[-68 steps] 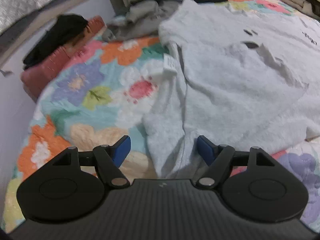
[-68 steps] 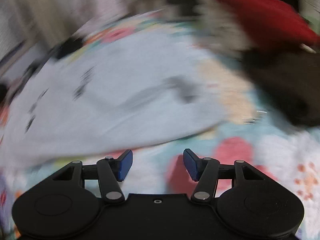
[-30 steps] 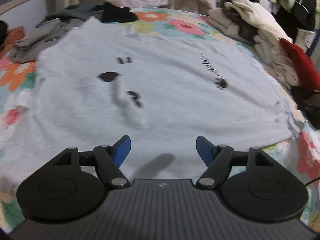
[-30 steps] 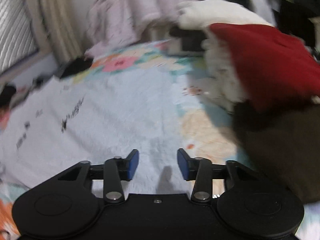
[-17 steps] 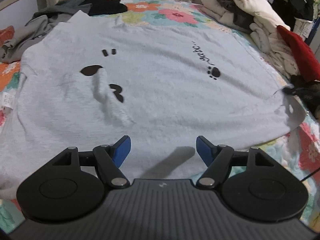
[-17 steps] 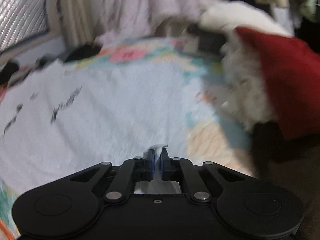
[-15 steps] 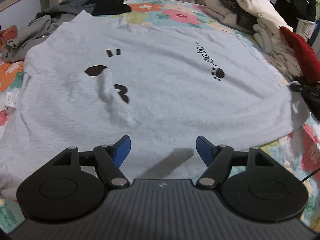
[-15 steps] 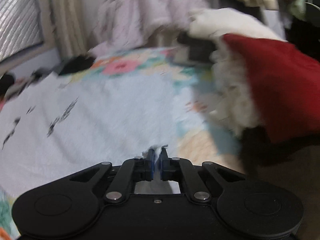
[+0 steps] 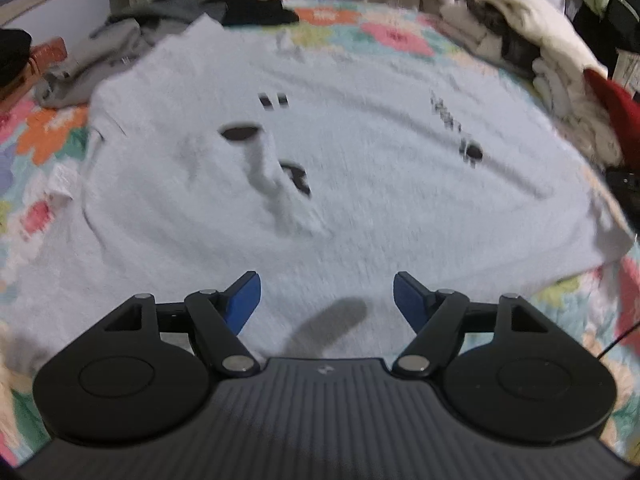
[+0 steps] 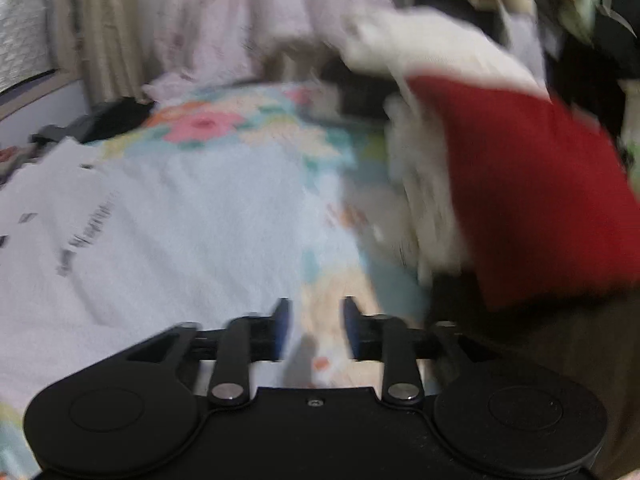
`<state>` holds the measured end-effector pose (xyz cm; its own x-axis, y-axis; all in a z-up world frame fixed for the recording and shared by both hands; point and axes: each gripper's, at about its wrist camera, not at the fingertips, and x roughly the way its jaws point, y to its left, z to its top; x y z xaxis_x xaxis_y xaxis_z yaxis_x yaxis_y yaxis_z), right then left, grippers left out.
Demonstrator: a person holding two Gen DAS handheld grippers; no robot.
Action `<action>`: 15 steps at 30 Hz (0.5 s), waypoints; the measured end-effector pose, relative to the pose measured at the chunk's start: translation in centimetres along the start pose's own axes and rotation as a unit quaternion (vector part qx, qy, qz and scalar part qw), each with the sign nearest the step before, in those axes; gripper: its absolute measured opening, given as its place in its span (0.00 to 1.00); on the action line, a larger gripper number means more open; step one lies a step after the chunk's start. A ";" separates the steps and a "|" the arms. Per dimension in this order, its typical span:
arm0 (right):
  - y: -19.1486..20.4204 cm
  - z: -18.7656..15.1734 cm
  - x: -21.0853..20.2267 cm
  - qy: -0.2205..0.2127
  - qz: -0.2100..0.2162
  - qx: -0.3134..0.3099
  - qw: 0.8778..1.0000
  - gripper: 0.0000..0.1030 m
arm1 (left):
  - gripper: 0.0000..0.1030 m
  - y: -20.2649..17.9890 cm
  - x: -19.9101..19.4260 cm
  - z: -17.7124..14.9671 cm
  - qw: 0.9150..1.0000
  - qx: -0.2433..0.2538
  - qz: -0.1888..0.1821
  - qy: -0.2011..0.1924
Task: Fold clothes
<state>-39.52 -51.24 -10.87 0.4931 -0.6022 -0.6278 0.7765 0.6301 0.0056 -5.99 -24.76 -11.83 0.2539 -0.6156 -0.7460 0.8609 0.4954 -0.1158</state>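
Observation:
A pale grey t-shirt (image 9: 360, 168) with black printed marks lies spread flat on the floral bedspread (image 9: 52, 136). My left gripper (image 9: 326, 300) hovers open over the shirt's near hem, nothing between its blue pads. In the blurred right wrist view the same shirt (image 10: 168, 220) fills the left half. My right gripper (image 10: 314, 328) is open at the shirt's right edge, its fingers apart over the bedspread (image 10: 336, 288), holding nothing.
A grey garment (image 9: 92, 68) and a black one (image 9: 256, 10) lie at the bed's far side. A pile of cream clothes (image 9: 552, 52) and a red item (image 10: 528, 192) sit at the right. Dark brown fabric (image 10: 560, 344) lies beside my right gripper.
My right gripper, shut on the shirt's edge half a second ago, has opened and let it go. The left view shifted slightly; its gripper stays open.

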 end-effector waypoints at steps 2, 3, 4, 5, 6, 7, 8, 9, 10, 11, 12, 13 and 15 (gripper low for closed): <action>1.6 2.0 -2.2 -0.020 0.031 -0.039 0.999 0.52 | 0.71 0.5 -1.1 0.8 1.000 0.001 0.004 -0.023; 2.4 3.0 -3.3 -0.028 0.048 -0.059 0.997 0.54 | 0.71 0.7 -1.5 1.2 0.999 0.003 0.005 -0.034; 3.3 3.9 -4.1 -0.033 0.063 -0.075 0.995 0.58 | 0.71 1.0 -1.9 1.7 0.999 0.009 -0.001 -0.035; 4.4 4.9 -4.7 -0.036 0.084 -0.090 0.992 0.62 | 0.71 1.2 -2.2 2.3 0.999 0.017 -0.008 -0.033; 5.5 6.1 -5.2 -0.035 0.111 -0.101 0.988 0.62 | 0.71 1.5 -2.7 2.9 0.999 0.019 -0.015 -0.035; 6.7 7.2 -5.6 -0.036 0.142 -0.105 0.984 0.62 | 0.71 1.8 -3.1 3.6 0.999 0.020 -0.022 -0.039; 7.9 8.2 -5.8 -0.035 0.178 -0.103 0.978 0.62 | 0.71 2.2 -3.6 4.2 0.998 0.021 -0.029 -0.043; 9.1 9.2 -5.6 -0.026 0.225 -0.082 0.971 0.62 | 0.71 2.3 -3.9 5.0 0.998 0.030 -0.027 -0.047; 10.7 10.2 -4.9 -0.002 0.276 -0.056 0.960 0.62 | 0.69 2.5 -4.3 5.8 0.998 0.041 -0.024 -0.050; 12.3 11.1 -4.2 0.023 0.314 -0.040 0.948 0.58 | 0.69 2.6 -4.6 6.6 0.997 0.052 -0.020 -0.054; 14.3 11.9 -3.4 0.051 0.329 -0.044 0.942 0.56 | 0.69 2.8 -4.9 7.4 0.996 0.063 -0.016 -0.057; 16.2 12.8 -2.6 0.076 0.339 -0.054 0.936 0.51 | 0.69 2.9 -5.3 8.3 0.995 0.074 -0.012 -0.061; 20.2 14.9 -1.1 0.108 0.338 -0.093 0.930 0.52 | 0.68 3.2 -5.9 9.9 0.993 0.096 -0.005 -0.068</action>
<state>-18.53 -45.15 1.54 0.7382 0.0622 -0.6717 0.2272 0.9147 0.3344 -0.35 -25.57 -1.29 0.2909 -0.7036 -0.6484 0.9286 0.3707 0.0144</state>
